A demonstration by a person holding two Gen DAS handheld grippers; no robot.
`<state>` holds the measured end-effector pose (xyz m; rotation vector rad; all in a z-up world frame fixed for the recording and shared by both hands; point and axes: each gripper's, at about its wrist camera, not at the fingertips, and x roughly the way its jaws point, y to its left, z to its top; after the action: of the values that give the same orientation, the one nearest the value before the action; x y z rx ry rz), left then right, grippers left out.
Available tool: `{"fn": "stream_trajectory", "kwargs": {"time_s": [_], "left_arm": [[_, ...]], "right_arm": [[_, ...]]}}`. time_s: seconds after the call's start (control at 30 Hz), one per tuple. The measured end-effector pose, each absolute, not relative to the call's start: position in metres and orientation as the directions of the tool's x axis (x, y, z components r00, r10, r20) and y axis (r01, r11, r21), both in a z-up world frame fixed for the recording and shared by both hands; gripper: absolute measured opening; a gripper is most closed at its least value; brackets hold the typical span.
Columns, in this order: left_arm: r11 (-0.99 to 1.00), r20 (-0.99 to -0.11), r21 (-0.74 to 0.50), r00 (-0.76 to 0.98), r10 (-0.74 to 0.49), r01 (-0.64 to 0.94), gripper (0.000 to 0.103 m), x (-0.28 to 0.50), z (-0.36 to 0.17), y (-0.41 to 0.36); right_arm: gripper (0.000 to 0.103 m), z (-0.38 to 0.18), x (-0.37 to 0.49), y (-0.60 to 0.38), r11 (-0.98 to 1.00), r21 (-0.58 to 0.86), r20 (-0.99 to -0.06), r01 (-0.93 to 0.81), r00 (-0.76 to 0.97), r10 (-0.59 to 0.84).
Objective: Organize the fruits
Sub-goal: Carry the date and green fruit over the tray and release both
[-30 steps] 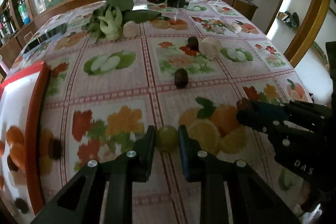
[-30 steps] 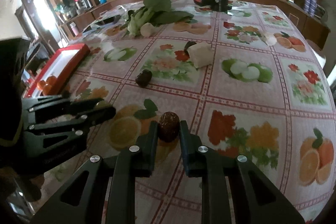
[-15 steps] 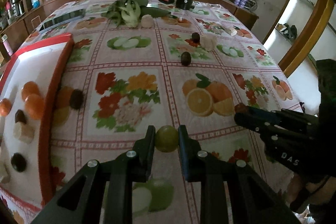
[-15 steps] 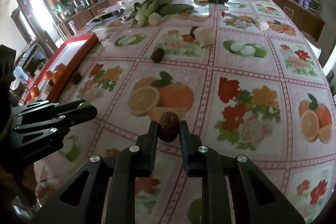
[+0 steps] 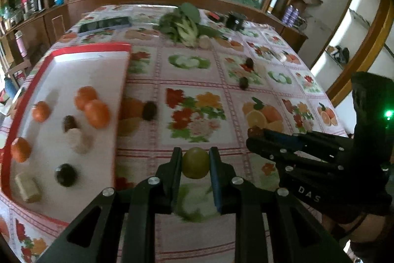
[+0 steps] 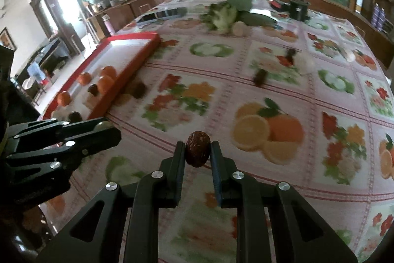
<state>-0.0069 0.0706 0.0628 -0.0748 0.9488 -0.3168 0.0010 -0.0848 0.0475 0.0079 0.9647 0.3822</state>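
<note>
My left gripper (image 5: pixel 195 162) is shut on a green round fruit (image 5: pixel 195 162), held above the tablecloth near the front edge. My right gripper (image 6: pixel 197 152) is shut on a wrinkled brown date (image 6: pixel 197 152); it also shows in the left wrist view (image 5: pixel 256 133) to the right. A red-rimmed white tray (image 5: pixel 123 70) lies at the left and holds several oranges (image 5: pixel 96 113), dark fruits (image 5: pixel 66 174) and pale pieces (image 5: pixel 26 186). A dark fruit (image 5: pixel 149 110) lies just outside the tray. Two more dark fruits (image 5: pixel 243 82) lie mid-table.
Leafy greens (image 5: pixel 183 26) and a pale bulb (image 5: pixel 205 41) lie at the far end, with a black pot (image 5: pixel 235 21) and a dark flat device (image 5: pixel 104 25). A white lump (image 6: pixel 304 63) sits by the far dark fruit. Wooden cabinets surround the table.
Both grippers have pulled back and swung left with their fruits held. The red tray has come further into view at the left.
</note>
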Motion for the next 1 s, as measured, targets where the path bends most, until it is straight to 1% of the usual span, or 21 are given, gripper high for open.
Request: {"fn": "stream_trajectory", "kwargs": {"time_s": [0.5,0.77,1.0], "left_arm": [[0.971,-0.782,-0.209,0.576,-0.236,0.115,0.024,-0.013,0.065,0.141],[0.980,-0.782,-0.195,0.597,-0.178,0.037,0.024,-0.012,0.066,0.178],[0.984,-0.785,-0.178,0.605,-0.133,-0.014,0.025,-0.011,0.062,0.207]], "right_arm": [[0.020,0.061,0.015,-0.007,0.885,0.194,-0.778,-0.424,0.484,0.402],[0.020,0.069,0.020,0.037,0.847,0.169,-0.766,-0.504,0.474,0.435],[0.019,0.067,0.025,0.064,0.816,0.185,-0.762,-0.548,0.444,0.471]]}}
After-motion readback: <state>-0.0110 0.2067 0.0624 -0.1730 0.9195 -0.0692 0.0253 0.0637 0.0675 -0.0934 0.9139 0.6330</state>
